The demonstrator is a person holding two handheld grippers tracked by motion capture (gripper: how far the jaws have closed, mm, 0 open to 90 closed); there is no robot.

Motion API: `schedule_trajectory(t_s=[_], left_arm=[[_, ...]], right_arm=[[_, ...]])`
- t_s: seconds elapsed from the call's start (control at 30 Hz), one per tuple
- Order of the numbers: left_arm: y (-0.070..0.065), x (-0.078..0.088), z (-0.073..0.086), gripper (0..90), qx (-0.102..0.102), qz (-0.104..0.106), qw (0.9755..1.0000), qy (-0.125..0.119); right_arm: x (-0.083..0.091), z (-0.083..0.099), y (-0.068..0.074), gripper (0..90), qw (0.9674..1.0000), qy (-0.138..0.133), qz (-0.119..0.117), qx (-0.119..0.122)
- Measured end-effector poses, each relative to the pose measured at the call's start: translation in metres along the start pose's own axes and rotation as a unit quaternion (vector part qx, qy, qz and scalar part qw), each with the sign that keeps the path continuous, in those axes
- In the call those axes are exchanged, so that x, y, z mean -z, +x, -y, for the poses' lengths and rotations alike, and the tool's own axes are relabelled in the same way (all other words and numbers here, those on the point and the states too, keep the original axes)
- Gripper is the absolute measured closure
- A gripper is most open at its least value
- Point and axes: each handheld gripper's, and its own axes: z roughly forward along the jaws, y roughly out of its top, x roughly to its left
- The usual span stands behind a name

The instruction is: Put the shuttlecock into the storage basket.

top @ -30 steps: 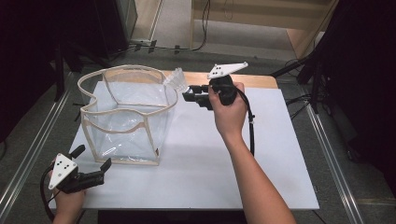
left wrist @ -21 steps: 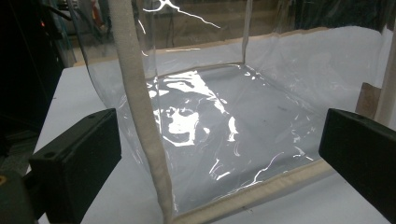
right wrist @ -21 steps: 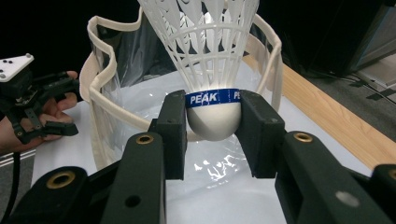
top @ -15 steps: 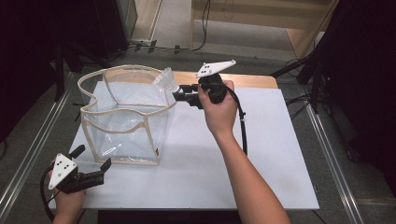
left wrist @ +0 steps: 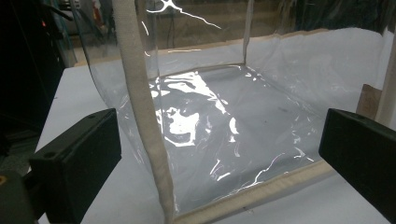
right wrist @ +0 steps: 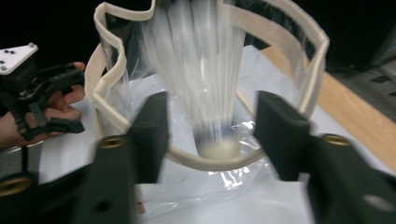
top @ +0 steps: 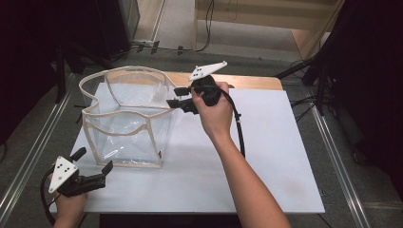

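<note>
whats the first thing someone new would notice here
A big clear bag with a cream rim stands open on the left of the white table. The right gripper, jaws apart, is at the bag's right top edge, and the left gripper lies open at the near left corner.

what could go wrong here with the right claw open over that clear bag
1. The white feathered object, possibly a shuttlecock, is blurred between the open jaws of the right claw just at the bag's rim. It may catch the rim and land on the table.
2. The clear bag looks floppy, with a wavy rim. The left claw sits apart from it, so a nudge could fold or shift it.
</note>
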Motion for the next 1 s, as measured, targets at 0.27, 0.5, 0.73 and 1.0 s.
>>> schedule_trajectory(t_s=[0.27, 0.5, 0.73, 1.0], left_arm=[[0.0, 0.0, 0.0, 0.0, -0.001, 0.0, 1.0, 0.001], [0.0, 0.0, 0.0, 0.0, -0.002, 0.0, 1.0, 0.001], [0.0, 0.0, 0.0, 0.0, -0.001, 0.0, 1.0, 0.001], [0.0, 0.0, 0.0, 0.0, -0.001, 0.0, 1.0, 0.001]], right_arm=[[0.008, 0.005, 0.002, 16.5, 0.9997, -0.001, 0.011, 0.022], [0.022, 0.015, 0.003, 13.3, 0.9987, -0.008, 0.038, 0.034], [0.035, 0.028, 0.005, 9.0, 0.9969, -0.013, 0.074, 0.025], [0.046, 0.043, 0.006, 0.0, 0.9964, -0.019, 0.081, 0.015]])
